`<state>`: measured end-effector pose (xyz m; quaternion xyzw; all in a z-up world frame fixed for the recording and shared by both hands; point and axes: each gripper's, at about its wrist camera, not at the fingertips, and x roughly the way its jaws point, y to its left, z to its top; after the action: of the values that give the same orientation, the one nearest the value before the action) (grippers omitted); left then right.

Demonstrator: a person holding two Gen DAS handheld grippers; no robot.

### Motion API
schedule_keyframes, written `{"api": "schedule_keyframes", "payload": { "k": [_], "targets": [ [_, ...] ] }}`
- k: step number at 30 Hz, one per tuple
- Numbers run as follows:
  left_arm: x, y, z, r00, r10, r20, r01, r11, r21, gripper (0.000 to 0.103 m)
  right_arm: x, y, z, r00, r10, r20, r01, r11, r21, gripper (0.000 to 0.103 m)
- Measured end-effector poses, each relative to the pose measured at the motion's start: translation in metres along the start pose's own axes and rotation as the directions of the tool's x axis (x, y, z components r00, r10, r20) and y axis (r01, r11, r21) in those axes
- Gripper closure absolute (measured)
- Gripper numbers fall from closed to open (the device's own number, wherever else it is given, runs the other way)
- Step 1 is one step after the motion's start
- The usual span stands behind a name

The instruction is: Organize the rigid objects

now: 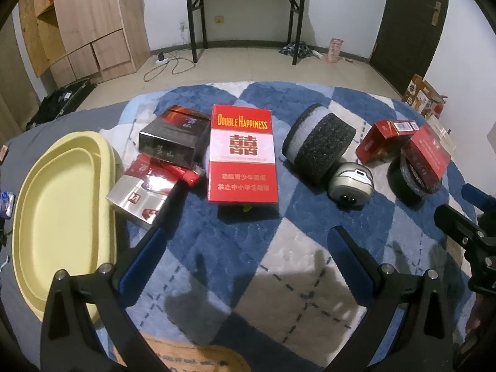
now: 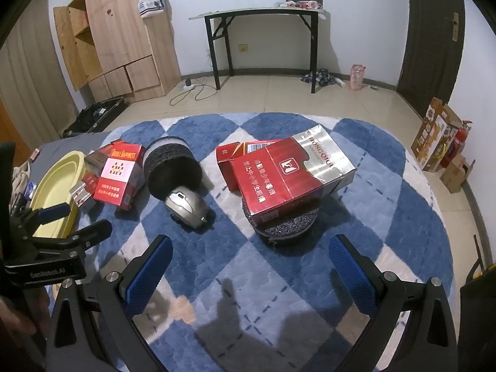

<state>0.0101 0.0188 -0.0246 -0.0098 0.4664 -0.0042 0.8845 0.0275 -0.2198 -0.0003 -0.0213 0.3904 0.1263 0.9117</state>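
Blue-white checked blanket (image 1: 248,248) carries yellow tray (image 1: 62,204), cartons, foam rolls, perhaps a mouse (image 1: 351,183).

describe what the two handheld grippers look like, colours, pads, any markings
Both are matte black, with angled arms joined by silver round bolts. The left gripper and right gripper each carry two fingers faced with blue textured pads. Seen from the right wrist view, the left gripper's body bears white "GenRobot.AI" lettering. No cables or sleeves are clearly visible.

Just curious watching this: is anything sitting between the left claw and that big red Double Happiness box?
Nothing visible. The left gripper is open, and only bare blue-and-white blanket lies between it and the Double Happiness box. The silver-and-red box and red lighter lie off to the left, beside the yellow tray.
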Motion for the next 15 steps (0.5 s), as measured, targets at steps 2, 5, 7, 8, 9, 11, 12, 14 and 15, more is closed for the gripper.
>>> {"api": "schedule_keyframes", "payload": {
  "k": [2,5,7,8,9,11,12,14,15],
  "targets": [
    [0.0,0.003,0.002,1.0,-0.01,-0.01,0.01,1.0,0.004,0.0,0.0,0.0,0.0,1.0,-0.005,0.0,0.005,1.0,-0.002,0.0],
    [-0.004,0.007,0.004,0.998,-0.053,-0.015,0.054,0.999,0.008,0.0,-0.001,-0.001,-0.001,1.0,0.007,-0.002,-0.007,1.0,0.006,0.0],
    [-0.007,0.013,0.006,0.999,-0.053,-0.011,0.053,0.999,0.005,0.0,-0.002,-0.004,-0.001,1.0,0.009,-0.002,-0.009,1.0,0.015,0.0],
    [-0.007,0.016,0.006,0.998,-0.061,-0.014,0.061,0.998,-0.002,0.0,-0.002,-0.005,-0.001,1.0,0.011,-0.003,-0.011,1.0,0.02,0.0],
    [-0.007,0.02,0.007,0.997,-0.069,-0.018,0.069,0.998,-0.009,0.0,-0.003,-0.006,-0.002,1.0,0.015,-0.003,-0.015,0.999,0.028,0.0],
    [-0.008,0.026,0.007,0.997,-0.073,-0.024,0.072,0.997,-0.035,0.0,-0.004,-0.01,-0.002,1.0,0.013,0.001,-0.014,0.999,0.041,0.0],
    [-0.008,0.027,0.006,0.997,-0.066,-0.026,0.065,0.997,-0.046,0.0,-0.005,-0.011,-0.002,1.0,0.013,0.004,-0.013,0.999,0.04,0.0],
    [-0.005,0.026,0.006,0.997,-0.062,-0.036,0.06,0.997,-0.055,0.0,-0.008,-0.012,-0.002,1.0,0.012,0.014,-0.013,1.0,0.028,0.0],
    [-0.004,0.023,0.006,0.997,-0.063,-0.04,0.061,0.997,-0.05,0.0,-0.009,-0.013,-0.001,1.0,0.016,0.02,-0.016,1.0,0.021,0.0]
  ]
}}
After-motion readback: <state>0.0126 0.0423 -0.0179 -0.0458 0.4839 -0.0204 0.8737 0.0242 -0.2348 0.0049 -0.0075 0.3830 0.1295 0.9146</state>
